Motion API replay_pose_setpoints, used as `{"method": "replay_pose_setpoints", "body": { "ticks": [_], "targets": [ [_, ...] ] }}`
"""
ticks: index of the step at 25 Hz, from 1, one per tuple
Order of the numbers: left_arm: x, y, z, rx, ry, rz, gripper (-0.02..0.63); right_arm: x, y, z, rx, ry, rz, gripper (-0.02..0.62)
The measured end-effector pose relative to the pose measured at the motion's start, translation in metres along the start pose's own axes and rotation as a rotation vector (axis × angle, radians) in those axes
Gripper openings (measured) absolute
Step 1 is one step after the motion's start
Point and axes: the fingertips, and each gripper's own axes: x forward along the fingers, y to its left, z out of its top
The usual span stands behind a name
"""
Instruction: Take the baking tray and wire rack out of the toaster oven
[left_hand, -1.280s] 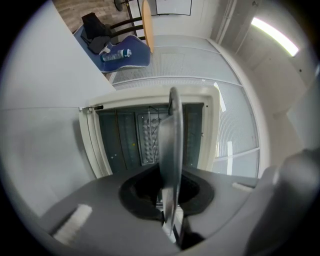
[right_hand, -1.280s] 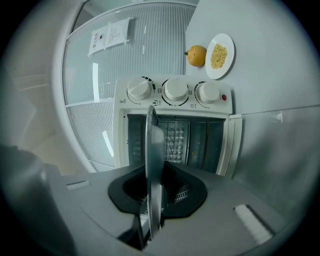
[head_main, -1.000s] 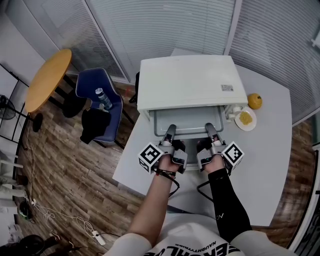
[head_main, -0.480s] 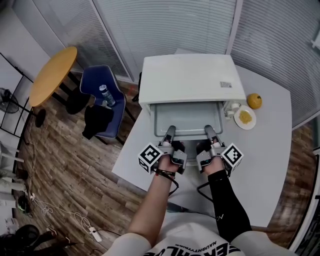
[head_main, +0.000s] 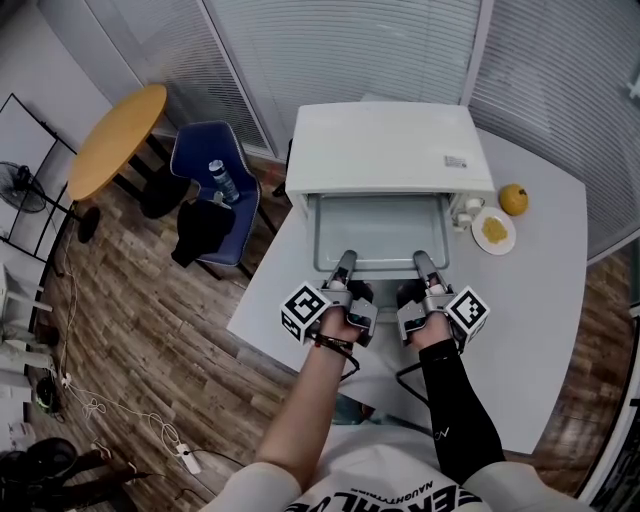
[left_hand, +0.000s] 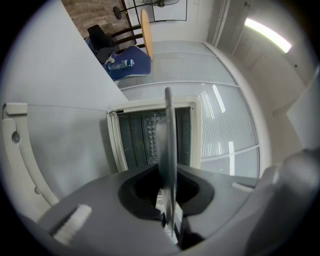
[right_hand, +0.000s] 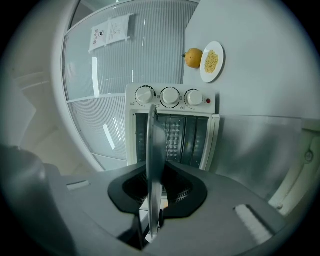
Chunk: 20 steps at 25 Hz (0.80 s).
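- Tray (head_main: 380, 230) sits part-way out of oven (head_main: 385, 150), level above the surface (head_main: 540, 300).
- Left gripper (head_main: 345, 262) and right gripper (head_main: 421, 260) each have jaws clamped on its thin front rim. The left jaws have just been closing, with the rim between them.
- Risk: an uneven pull between the two hands would probably skew the tray and jam it in the oven.
- Risk: once the rear edge clears the oven, all the weight hangs from the rim. The tray may then droop or slip from the jaws.
- Rack: not made out in any view; judged to be inside the oven.
- Tray contents: looks empty.
- Plate (head_main: 505, 244), right of oven, holds yellow crumbly food. A yellow fruit (head_main: 514, 199) lies just beside it on the surface.
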Motion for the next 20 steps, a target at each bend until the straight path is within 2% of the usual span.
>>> {"method": "replay_pose_setpoints", "body": {
  "ticks": [3, 14, 20],
  "targets": [
    [-0.004, 0.003, -0.003, 0.011, 0.011, 0.009, 0.077, -0.006, -0.004, -0.001, -0.002, 0.003, -0.027, 0.046],
    [-0.026, 0.0, -0.009, 0.044, 0.076, 0.001, 0.074, -0.026, 0.008, -0.017, -0.027, 0.004, 0.002, 0.043],
    [-0.04, -0.002, -0.011, 0.05, 0.127, -0.005, 0.074, -0.045, 0.006, -0.026, -0.038, -0.034, -0.026, 0.043]
  ]
}}
